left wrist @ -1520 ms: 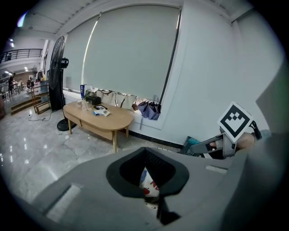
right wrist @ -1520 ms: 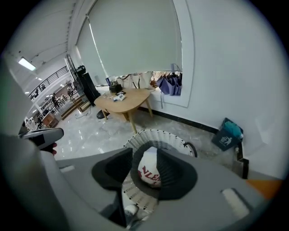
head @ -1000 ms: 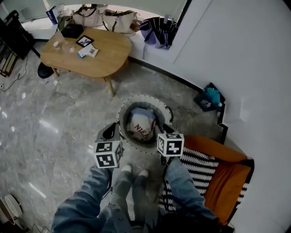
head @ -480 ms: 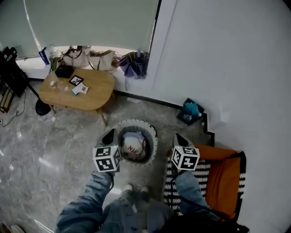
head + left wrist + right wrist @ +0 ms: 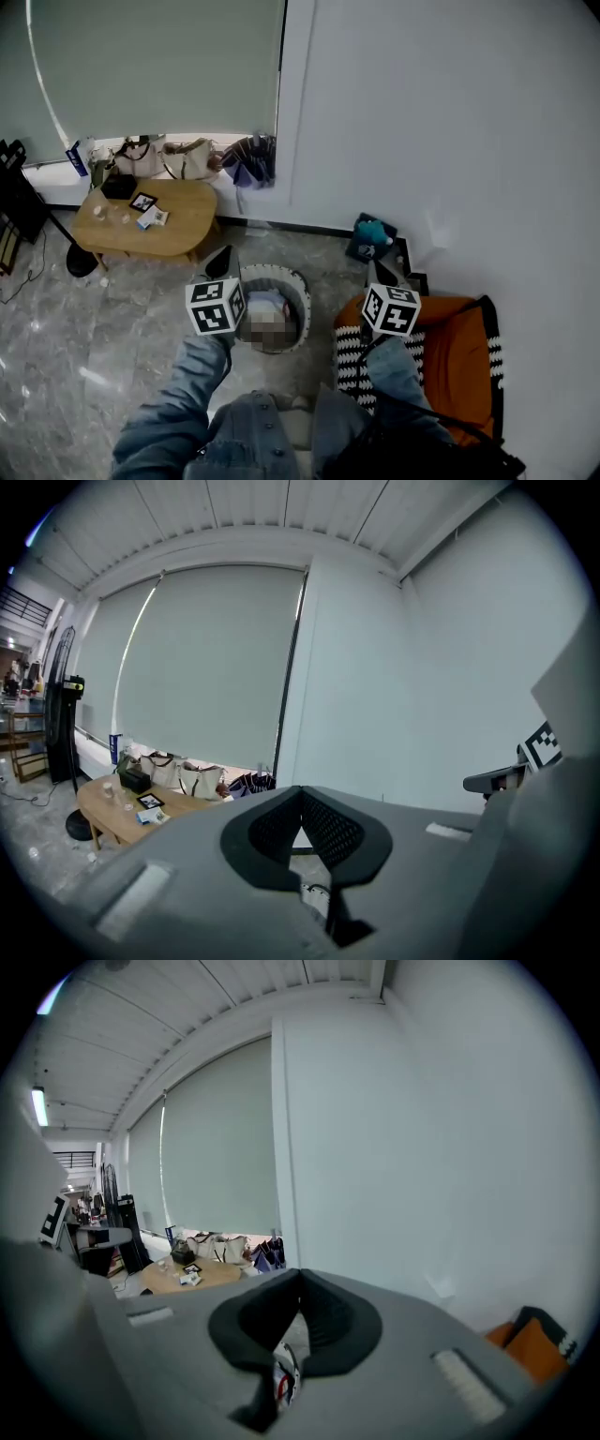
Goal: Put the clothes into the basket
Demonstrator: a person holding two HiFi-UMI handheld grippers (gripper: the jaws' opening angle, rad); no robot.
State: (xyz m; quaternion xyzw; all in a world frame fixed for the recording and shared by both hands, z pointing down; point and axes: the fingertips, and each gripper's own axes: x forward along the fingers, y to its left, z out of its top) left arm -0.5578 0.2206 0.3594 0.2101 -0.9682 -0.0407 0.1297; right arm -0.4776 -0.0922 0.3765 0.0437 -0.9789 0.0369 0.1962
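The clothes (image 5: 267, 302) lie as a soft, pale heap inside the round basket (image 5: 281, 273), whose rim looks woven and speckled. It stands on glossy grey marble floor (image 5: 84, 337) between the two grippers. A mosaic patch covers part of the heap, and the basket's left rim runs behind a marker cube. The left gripper (image 5: 223, 255) and right gripper (image 5: 379, 270) both have their jaws closed together on nothing. By the right one, an orange cushion (image 5: 459, 361) rests on black-and-white striped fabric (image 5: 349, 361), partly behind a denim sleeve (image 5: 394, 361). An oval wooden table (image 5: 183, 220) stands farther off
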